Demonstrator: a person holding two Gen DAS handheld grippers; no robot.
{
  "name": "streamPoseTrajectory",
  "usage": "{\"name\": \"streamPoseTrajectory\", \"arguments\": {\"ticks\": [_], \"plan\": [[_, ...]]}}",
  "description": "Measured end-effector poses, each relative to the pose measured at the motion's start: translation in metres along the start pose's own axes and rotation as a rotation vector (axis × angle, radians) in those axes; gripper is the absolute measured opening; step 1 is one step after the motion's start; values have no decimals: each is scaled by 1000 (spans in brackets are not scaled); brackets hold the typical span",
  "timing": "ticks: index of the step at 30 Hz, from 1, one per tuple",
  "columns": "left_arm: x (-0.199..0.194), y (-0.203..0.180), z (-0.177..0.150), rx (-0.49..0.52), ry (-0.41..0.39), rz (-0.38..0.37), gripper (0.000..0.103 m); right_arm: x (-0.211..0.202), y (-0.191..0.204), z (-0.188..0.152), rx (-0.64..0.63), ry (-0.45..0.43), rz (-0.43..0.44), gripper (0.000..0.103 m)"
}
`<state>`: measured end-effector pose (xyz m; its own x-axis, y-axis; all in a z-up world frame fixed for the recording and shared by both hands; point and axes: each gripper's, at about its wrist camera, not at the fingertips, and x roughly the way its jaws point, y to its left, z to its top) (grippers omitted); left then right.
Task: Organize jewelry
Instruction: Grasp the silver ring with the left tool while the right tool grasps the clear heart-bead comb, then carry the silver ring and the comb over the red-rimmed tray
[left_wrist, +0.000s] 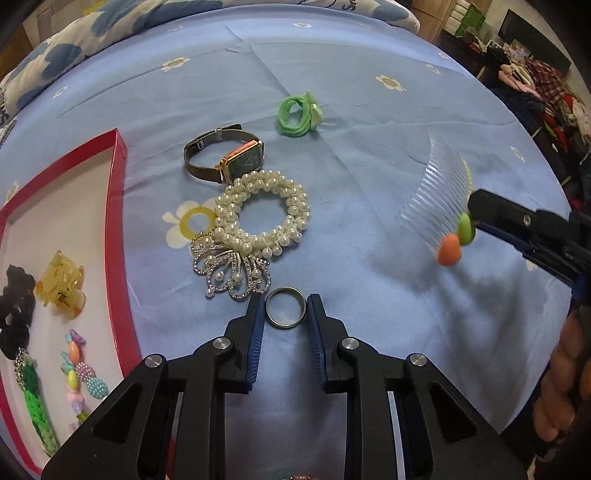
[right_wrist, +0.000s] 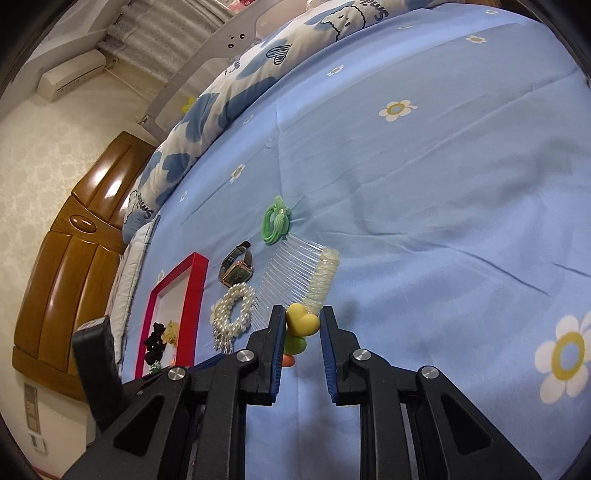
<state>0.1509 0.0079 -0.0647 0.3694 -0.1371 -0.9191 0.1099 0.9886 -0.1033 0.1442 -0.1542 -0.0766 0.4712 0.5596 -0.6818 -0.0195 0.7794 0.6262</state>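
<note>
Two pieces are in my jaws at once. Item one: ring (left_wrist: 286, 308), plain metal band, lying flat on the blue bed sheet (left_wrist: 369, 155), set between the fingers of my left gripper (left_wrist: 286, 309); the jaws have closed in to its rim on both sides, and I judge them clamped on it, though the contact on the left side is only just visible. Item two: clear hair comb (right_wrist: 295, 275) with heart-shaped beads, gripped at its beaded end by my right gripper (right_wrist: 303, 325), jaws pressed on the yellow heart (right_wrist: 303, 319), comb raised off the sheet with its teeth hanging free.

Nearby stock, still loose on the bed: brooch (left_wrist: 231, 271) with pearls and stones, just beside my left fingertip; pearl bracelet (left_wrist: 262, 212) touching the brooch; watch (left_wrist: 229, 157) against the bracelet's far side; green hair ties (left_wrist: 297, 114) further off.

Destination: red-edged tray (left_wrist: 118, 206) to the left, already holding an amber claw clip (left_wrist: 61, 284), a dark scrunchie and beaded pieces.

Handling note, ring: lift straight up so the left finger does not snag the brooch, keep the squeeze even across the band, carry it low over the rim and release on a bare patch. Comb: keep it level, teeth clear of the bracelet.
</note>
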Motion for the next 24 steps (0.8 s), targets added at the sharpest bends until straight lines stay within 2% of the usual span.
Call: {"name": "streamPoseTrajectory", "arguments": {"ticks": [8,12,18,24], "plan": [[-45,15,-14,-46,-81,-57,21,-4,14,-12,-22,17,37,19],[-70,35,-22,-111,-116,-84,21,-2,27,-20,-47,36,53,19],[-99,69,-37,-191,-170,-77,21,5,50,-30,-91,64,79,19],[-115,103,-55,-267,-202,-35,21,15,73,-40,-134,96,103,18]]}}
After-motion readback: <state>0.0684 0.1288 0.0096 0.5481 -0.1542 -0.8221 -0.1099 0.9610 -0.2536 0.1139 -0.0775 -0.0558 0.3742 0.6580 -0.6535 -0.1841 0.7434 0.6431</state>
